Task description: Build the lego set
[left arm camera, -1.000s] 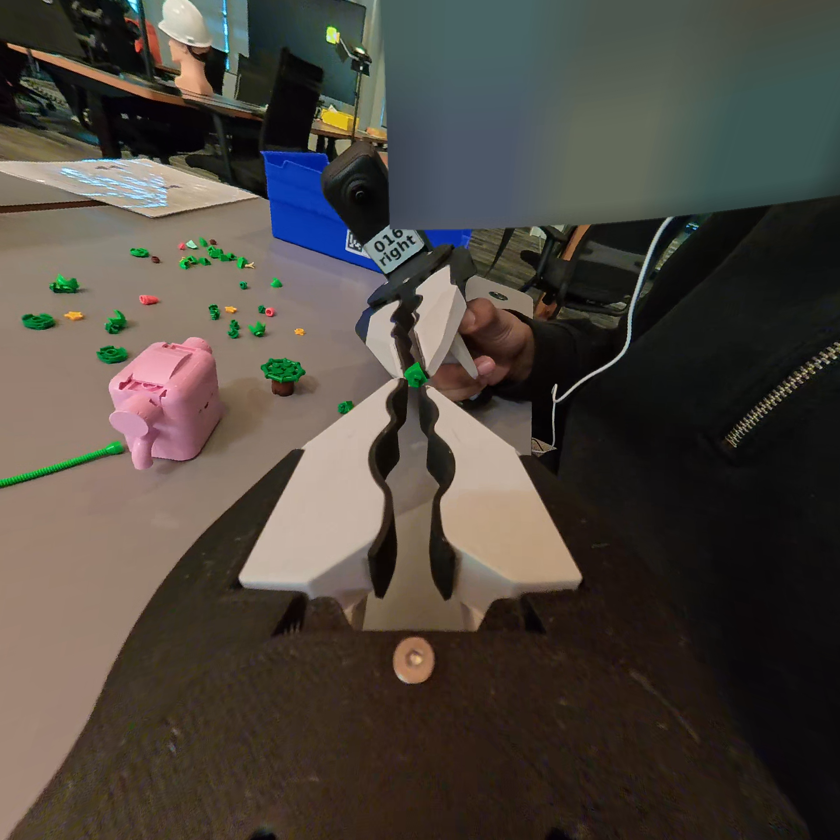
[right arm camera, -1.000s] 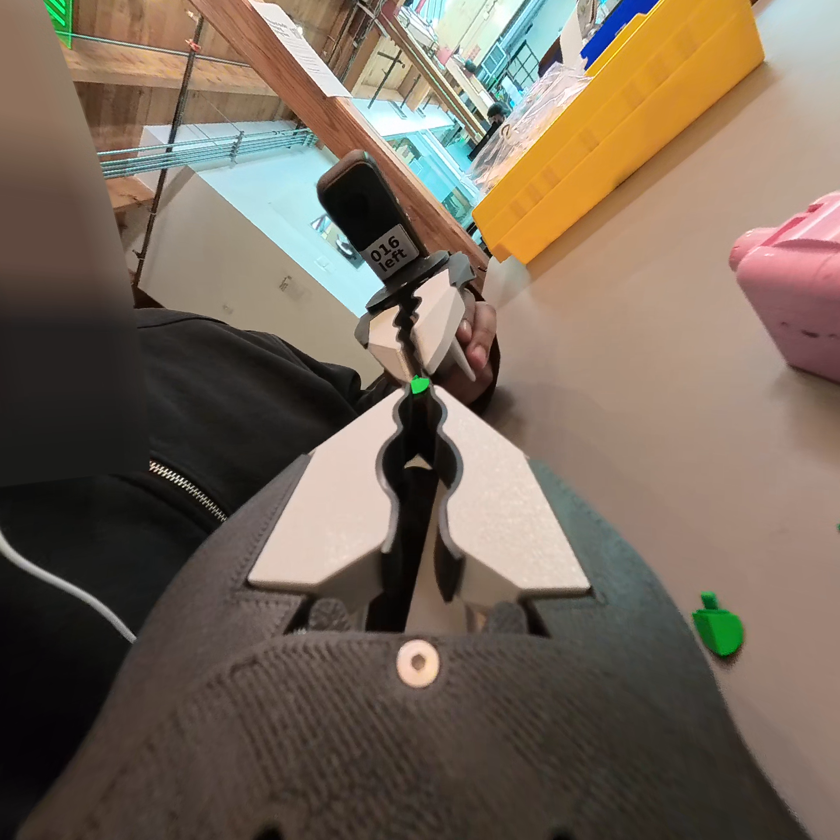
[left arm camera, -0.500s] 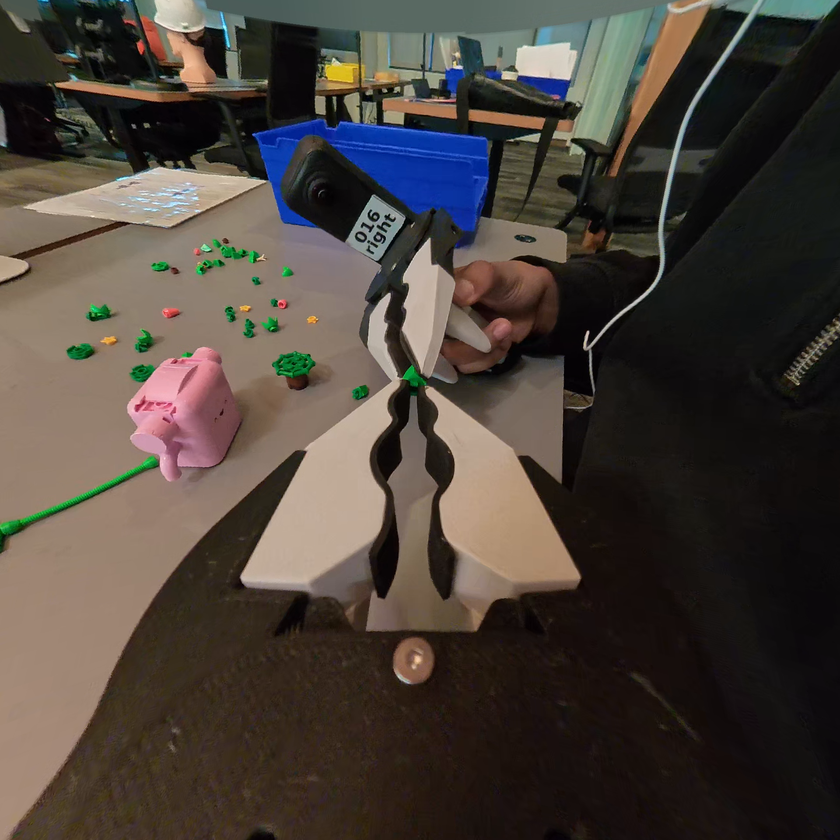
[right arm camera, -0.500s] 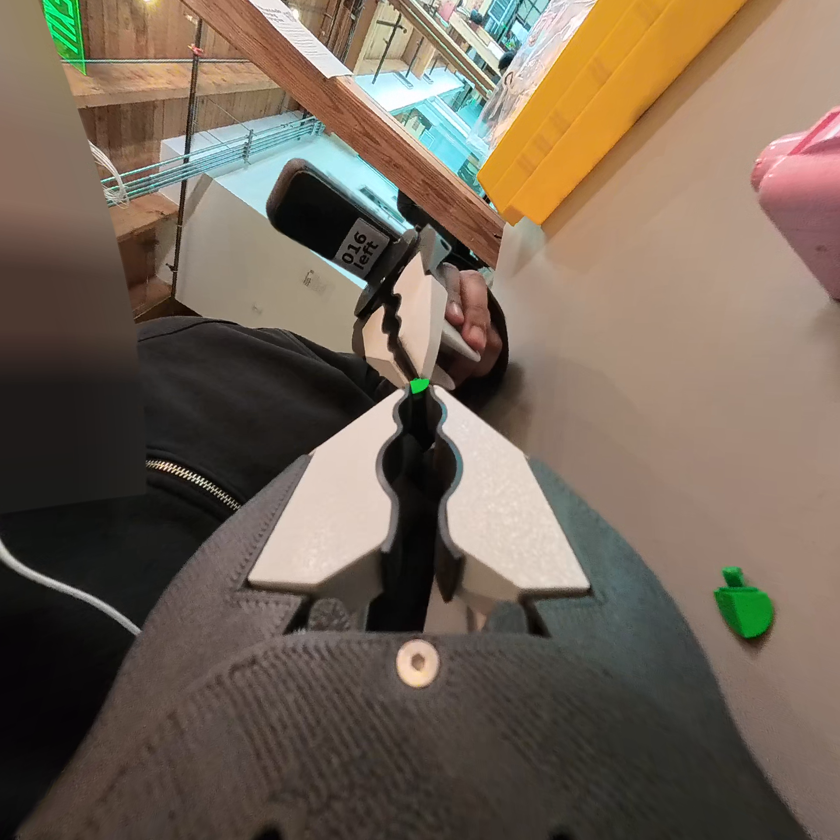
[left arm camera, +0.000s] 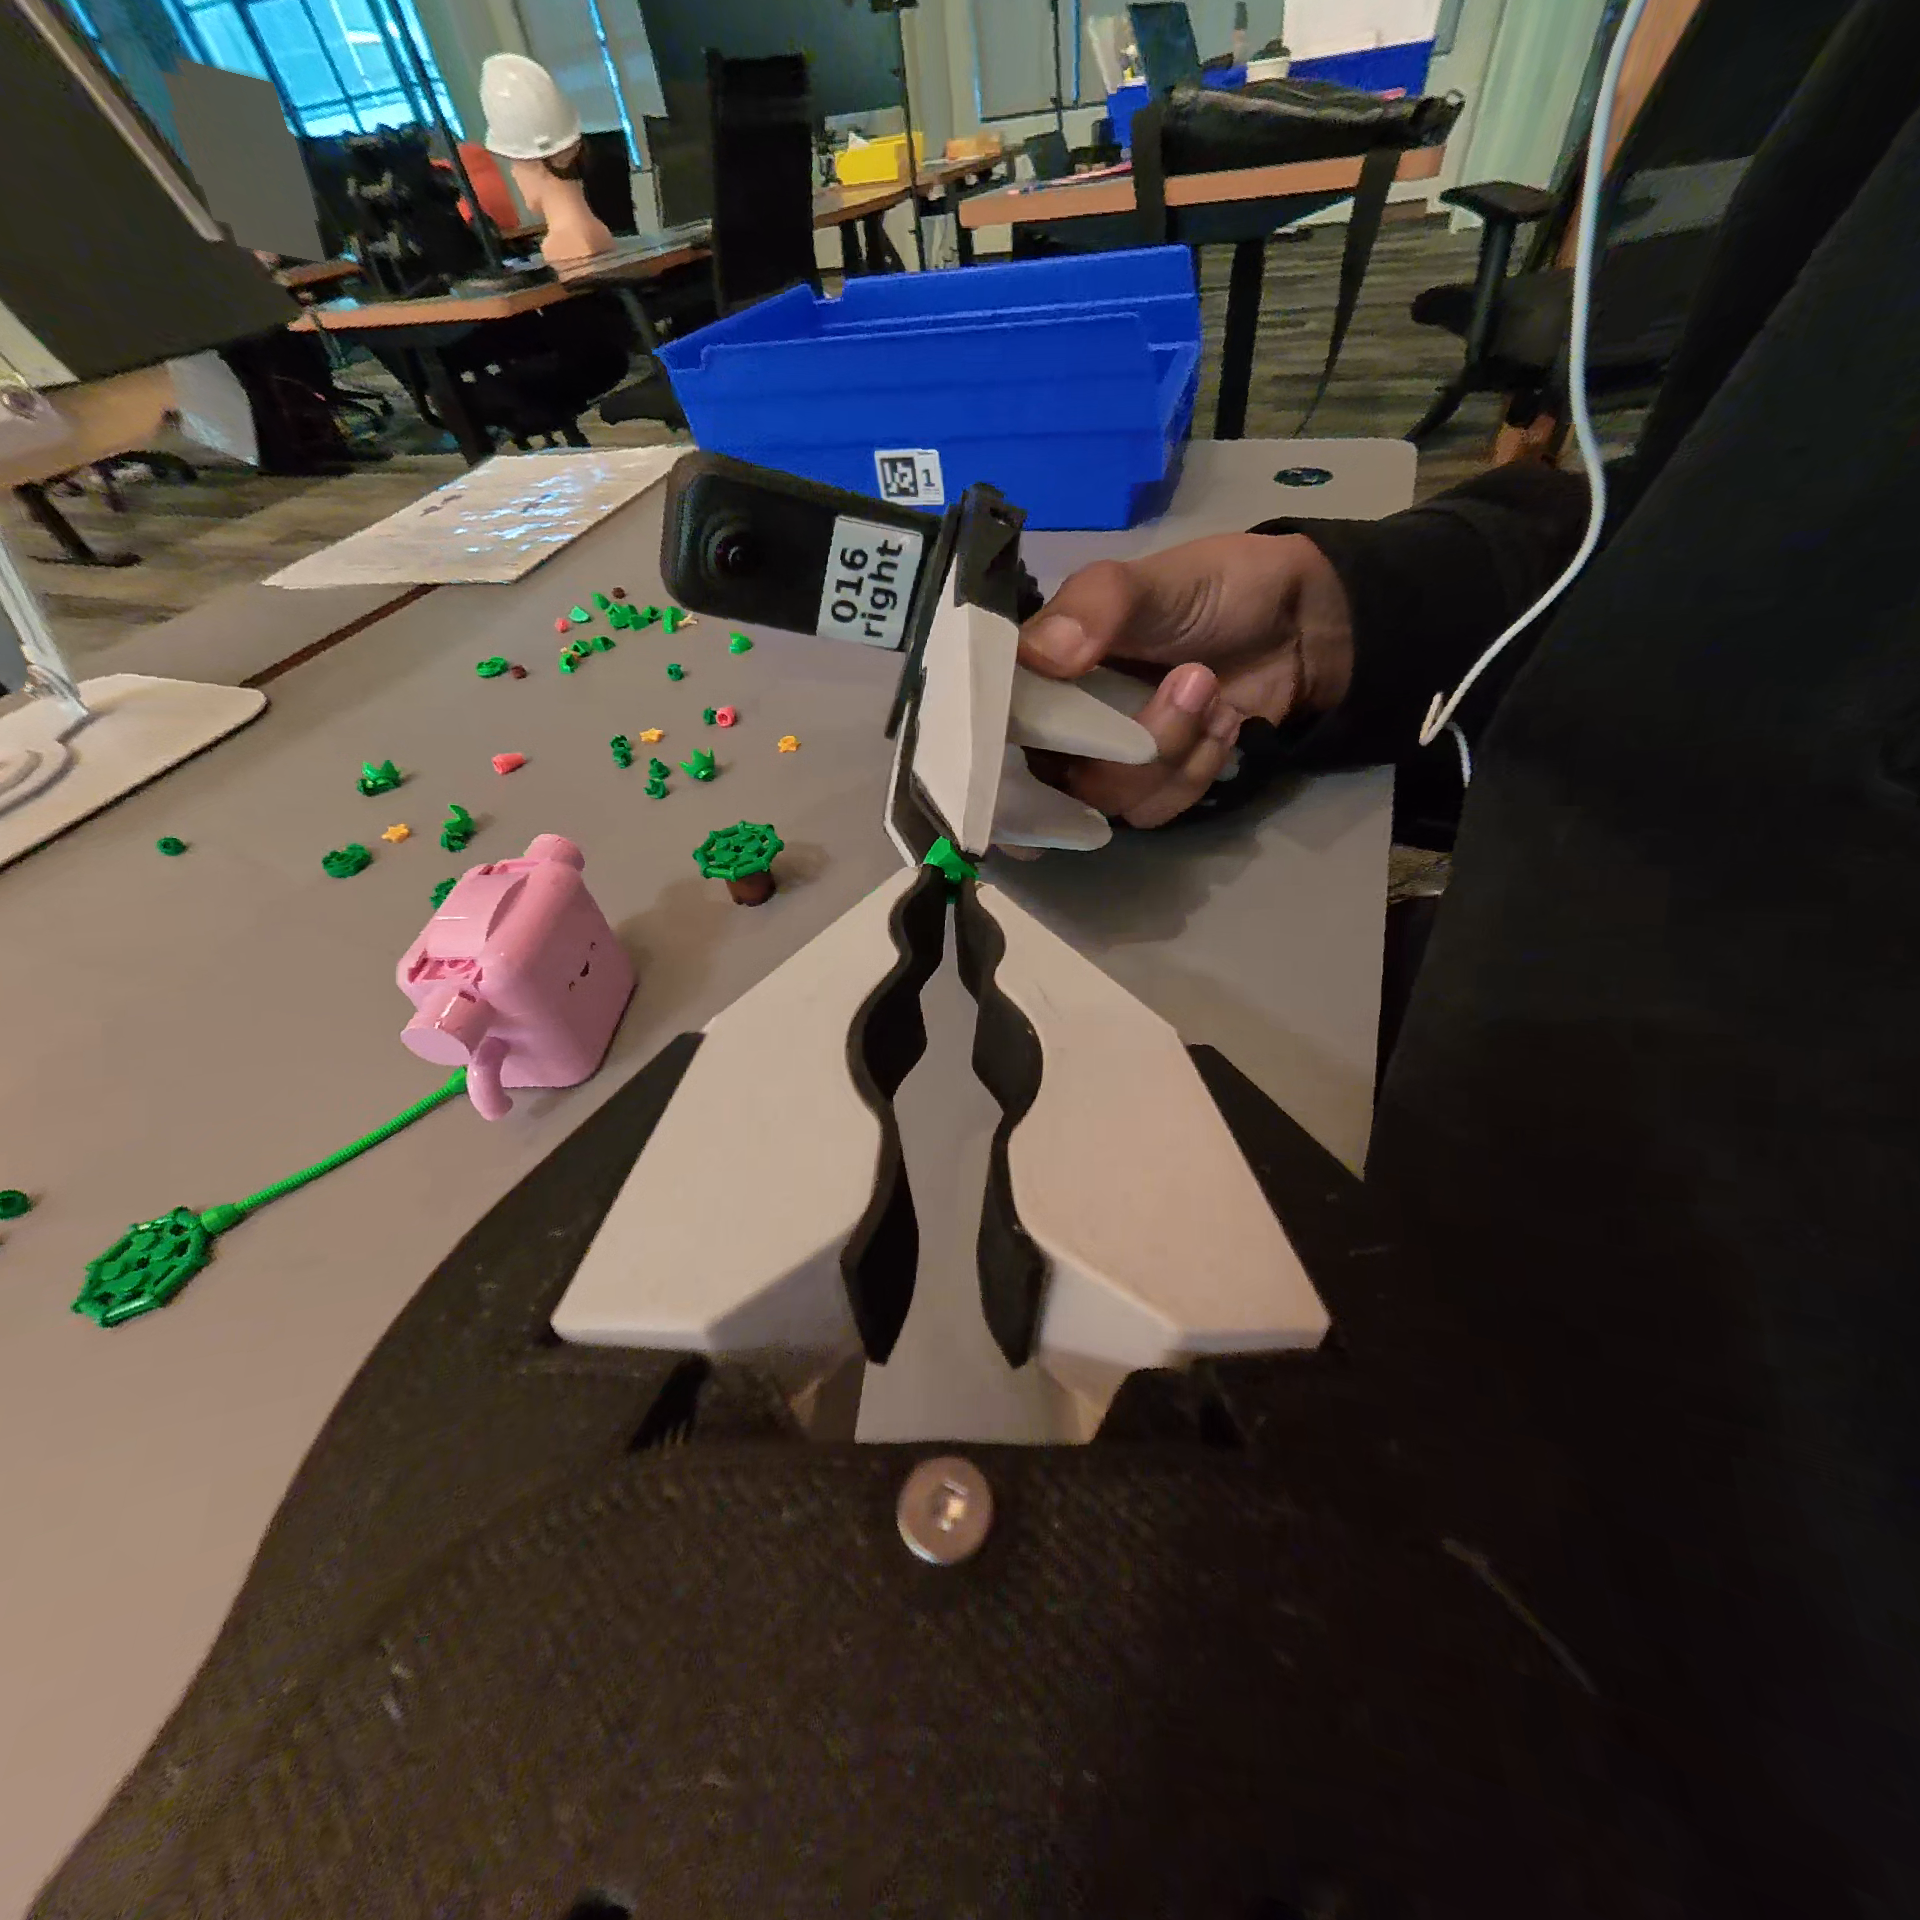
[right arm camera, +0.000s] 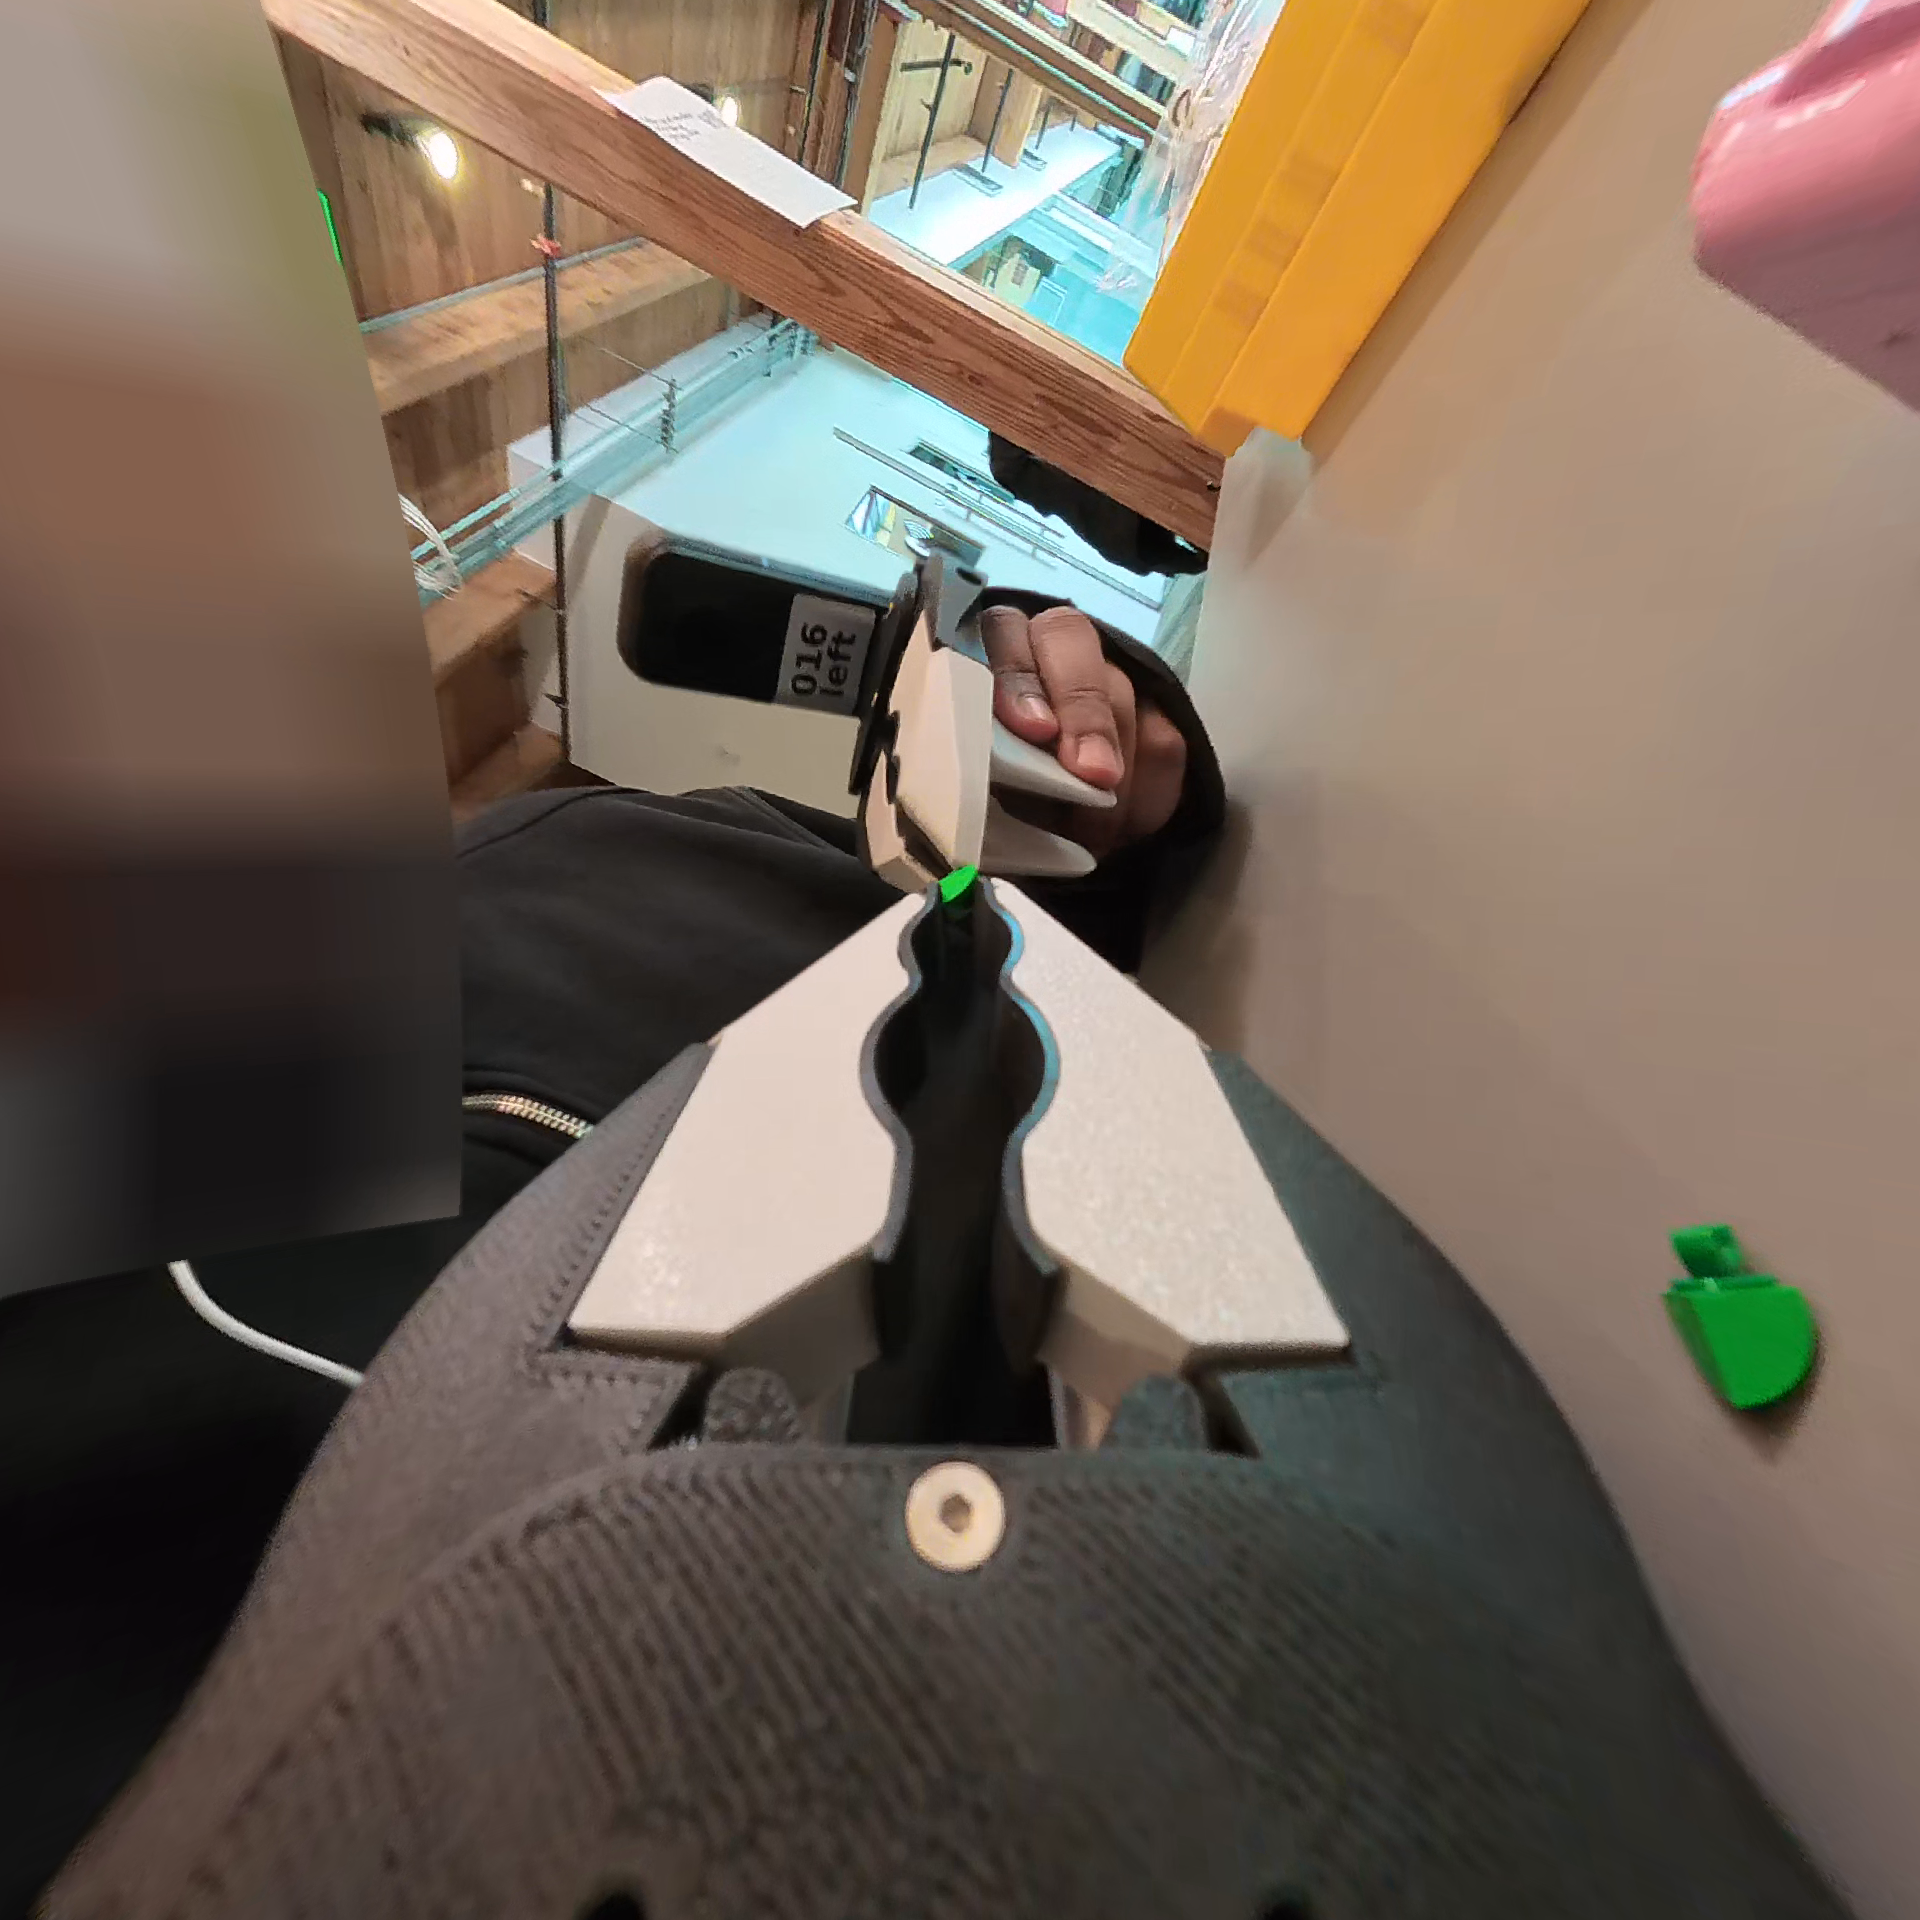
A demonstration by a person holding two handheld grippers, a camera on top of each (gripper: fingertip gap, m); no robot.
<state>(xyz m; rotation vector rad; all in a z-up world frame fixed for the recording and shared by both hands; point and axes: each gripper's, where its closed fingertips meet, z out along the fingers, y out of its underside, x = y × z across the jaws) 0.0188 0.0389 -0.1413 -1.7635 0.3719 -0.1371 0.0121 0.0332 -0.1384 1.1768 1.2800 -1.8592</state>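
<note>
Pinching one green piece (left arm camera: 948, 860) tip-to-tip, left tool (left arm camera: 948, 883), right tool (right arm camera: 956, 902), pink block (left arm camera: 516, 977), loose bricks (left arm camera: 623, 717) beyond

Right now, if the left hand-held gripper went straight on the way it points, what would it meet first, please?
Most likely the right hand-held gripper, tip to tip with the left hand-held gripper around the small green piece.

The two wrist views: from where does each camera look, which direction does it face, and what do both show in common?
Left wrist view: on the left gripper, facing across the grey table toward the blue bin; shows the right gripper, a hand.
Right wrist view: on the right gripper, rolled sideways, facing the person's black jacket; shows the left gripper.
Shared: small green piece between both tips; pink block.
</note>
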